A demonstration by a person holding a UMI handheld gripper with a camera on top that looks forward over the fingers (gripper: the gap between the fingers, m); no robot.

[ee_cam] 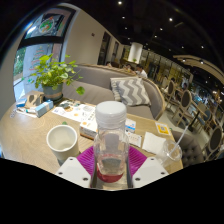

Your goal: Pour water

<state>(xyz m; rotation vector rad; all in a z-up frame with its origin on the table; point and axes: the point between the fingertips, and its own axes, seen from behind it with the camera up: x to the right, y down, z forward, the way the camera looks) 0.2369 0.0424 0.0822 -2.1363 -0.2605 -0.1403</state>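
Note:
A clear plastic bottle (111, 135) with a white cap and a reddish band near its base stands upright between my gripper's (111, 172) two fingers. Both magenta pads (87, 159) press against its lower body, so the gripper is shut on it. Some water shows in the bottle's lower part. A white cup (62, 138) stands on the wooden table (22, 132), just left of the bottle and a little beyond the fingers. Its inside looks dark and I cannot tell how full it is.
Beyond the bottle lie papers and small boxes (88, 118). A potted green plant (52, 76) stands at the table's far left. A clear glass (172, 152) stands to the right. A grey sofa (125, 90) with a patterned cushion is behind the table.

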